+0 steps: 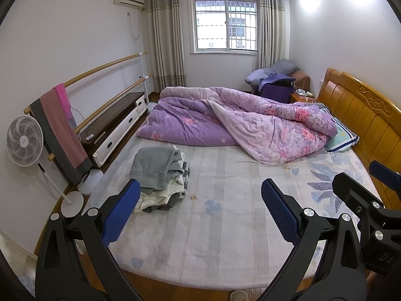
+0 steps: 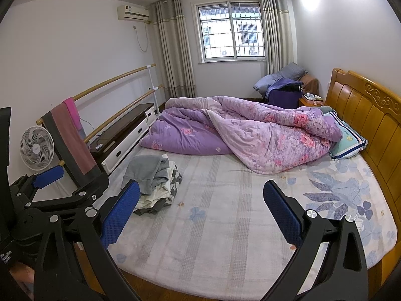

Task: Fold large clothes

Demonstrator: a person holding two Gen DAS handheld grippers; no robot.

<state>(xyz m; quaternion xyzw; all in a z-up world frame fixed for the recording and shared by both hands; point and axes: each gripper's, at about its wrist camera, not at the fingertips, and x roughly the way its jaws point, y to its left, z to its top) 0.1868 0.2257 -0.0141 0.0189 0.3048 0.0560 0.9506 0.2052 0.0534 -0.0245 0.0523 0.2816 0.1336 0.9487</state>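
1. Left gripper (image 1: 200, 210) was held level above the near edge of the bed (image 1: 225, 225), pointing across the mattress toward the window (image 1: 225, 22). Jaws stood wide apart, nothing between the blue pads (image 1: 120, 215).
2. Right gripper (image 2: 200, 213) was held alongside it in much the same pose, just to the right. Jaws likewise spread wide and empty. Each gripper showed at the edge of the other's view, close together but apart.
3. Neither gripper touched any fabric; both hung clear above the sheet.
4. Pile of clothes (image 1: 160, 178) lay on the left part of the bed, ahead of the left gripper's left finger. A grey garment (image 1: 155, 165) sat on top, loosely folded; cream and checked pieces showed underneath.
5. Purple floral quilt (image 1: 238, 125) lay bunched across the far half of the bed, well apart from the pile.
6. Pillow (image 1: 343, 135) lay against the wooden headboard (image 1: 363, 115), partly under the quilt.
7. Standing fan (image 1: 23, 140) and a rail with hanging towels (image 1: 60, 125) stood along the left wall.
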